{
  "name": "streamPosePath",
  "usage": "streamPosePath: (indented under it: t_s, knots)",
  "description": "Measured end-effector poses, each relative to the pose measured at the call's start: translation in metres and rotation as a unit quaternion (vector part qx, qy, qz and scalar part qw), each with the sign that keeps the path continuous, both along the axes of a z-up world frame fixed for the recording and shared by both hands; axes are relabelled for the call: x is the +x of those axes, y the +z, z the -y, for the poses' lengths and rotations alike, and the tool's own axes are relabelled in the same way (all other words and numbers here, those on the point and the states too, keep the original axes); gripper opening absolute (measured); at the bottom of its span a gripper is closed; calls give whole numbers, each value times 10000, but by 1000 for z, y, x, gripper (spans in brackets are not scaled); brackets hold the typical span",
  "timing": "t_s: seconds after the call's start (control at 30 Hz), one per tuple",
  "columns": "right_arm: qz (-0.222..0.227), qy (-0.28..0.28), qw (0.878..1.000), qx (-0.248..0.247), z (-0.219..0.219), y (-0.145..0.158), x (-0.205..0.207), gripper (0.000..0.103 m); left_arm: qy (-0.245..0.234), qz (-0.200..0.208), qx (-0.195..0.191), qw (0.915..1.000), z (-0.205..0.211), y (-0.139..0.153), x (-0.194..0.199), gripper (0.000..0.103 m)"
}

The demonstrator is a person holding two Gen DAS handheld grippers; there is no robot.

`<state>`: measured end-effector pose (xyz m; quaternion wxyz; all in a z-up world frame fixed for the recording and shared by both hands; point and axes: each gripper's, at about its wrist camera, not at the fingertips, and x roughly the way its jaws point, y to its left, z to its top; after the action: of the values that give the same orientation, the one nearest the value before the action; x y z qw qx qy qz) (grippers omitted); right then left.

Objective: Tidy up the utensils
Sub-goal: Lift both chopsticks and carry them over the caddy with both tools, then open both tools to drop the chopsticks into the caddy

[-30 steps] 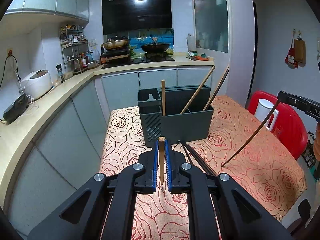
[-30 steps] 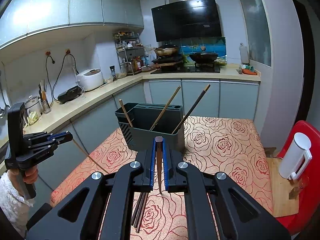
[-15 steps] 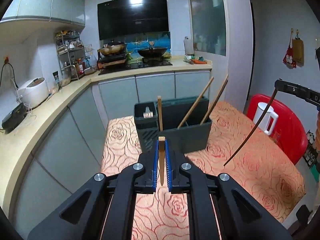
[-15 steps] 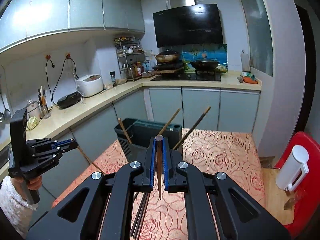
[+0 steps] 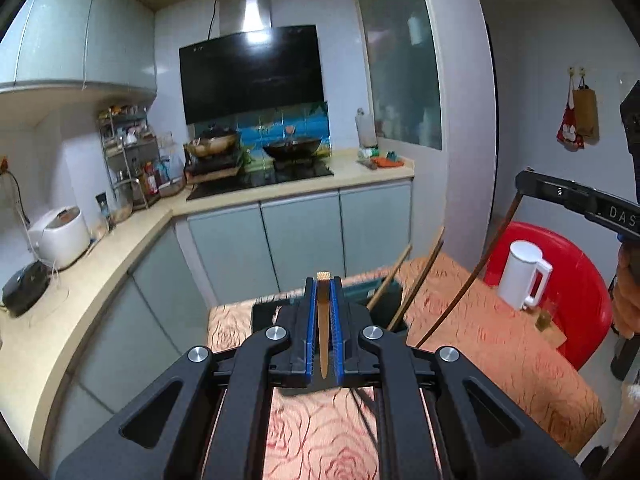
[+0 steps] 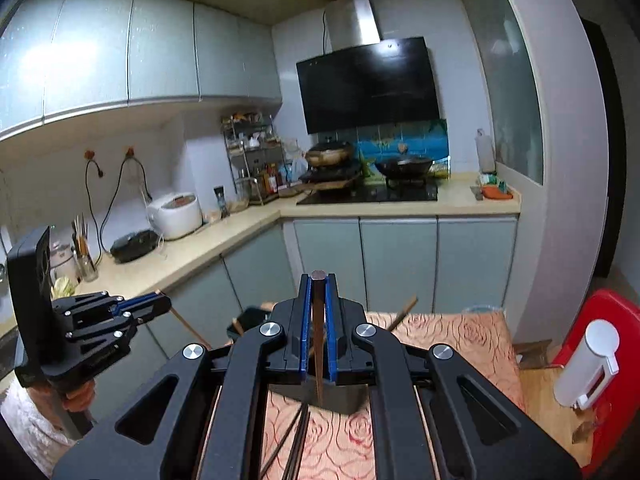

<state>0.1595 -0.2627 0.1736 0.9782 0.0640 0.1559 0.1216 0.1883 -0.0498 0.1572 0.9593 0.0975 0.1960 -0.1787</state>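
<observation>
The left gripper [image 5: 324, 300], a black two-finger tool with blue pads, is clamped tight on a light wooden chopstick [image 5: 323, 336] that stands nearly upright between the pads, its squared top poking just above them. The right gripper [image 6: 319, 300], built the same way, is pinching a darker brown chopstick [image 6: 318, 344] with a round top; the stick hangs down past the pads to about 6 o'clock from them.

Seen from the left one, the right gripper [image 5: 524, 182] sits out at 3 o'clock, and its dark chopstick [image 5: 472, 276] slants down from it toward 7 o'clock, its tip over the table. A hand [image 5: 626, 300] grips that tool's handle at the frame's right edge.

The dark grey plastic utensil holder [image 5: 394, 300] stands on the rose-patterned orange tablecloth [image 5: 480, 332], mostly hidden behind the left gripper's fingers. Two wooden chopsticks [image 5: 390, 280] lean out of it toward 1 o'clock. From the right view the holder [image 6: 250, 320] peeks out at 10 o'clock of the gripper's linkage, with one stick end [image 6: 236, 326] showing in it and another [image 6: 404, 312] leaning out at 2 o'clock.

More dark chopsticks [image 6: 296, 440] lie flat on the cloth under the right gripper. A white lidded jug [image 5: 522, 274] stands by a red plastic chair [image 5: 580, 280] at 3 o'clock of the table.
</observation>
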Motion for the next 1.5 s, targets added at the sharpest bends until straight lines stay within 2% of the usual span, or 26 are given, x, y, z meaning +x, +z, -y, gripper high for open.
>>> streamPosePath:
  t_s: [0.13,0.3,0.63,0.77,0.9,1.23,1.27,1.33,1.4,1.5]
  knots:
    - [121,-131,9998,-37,0,9,12,7,95,166,-23,9998,14,12,19,7]
    - [100,-271,9995,-136,-2,8,33,7,284,126,-150,9994,23,14,51,7]
    - [-145,-408,9989,-169,-4,-17,68,7,398,-182,31,9990,30,-27,86,7]
    - [-336,-363,9988,-57,-4,-28,78,7,435,-373,92,9983,28,-45,98,7]
    - [-544,-314,9978,-188,-12,-42,86,7,454,-522,122,9975,25,-60,103,7]
    - [-791,-217,9962,-290,-22,-58,91,9,430,-676,83,9968,20,-70,101,7]
    - [-778,-231,9962,-319,-23,-58,90,10,428,-693,58,9967,19,-69,101,8]
    - [-759,-230,9962,-351,-23,-57,89,19,427,-691,19,9967,17,-68,100,17]
    - [-668,-325,9966,-348,-22,-55,84,42,441,-651,-11,9969,14,-66,98,35]
    - [-560,-349,9971,-378,-21,-52,78,46,455,-622,-109,9970,10,-62,93,50]
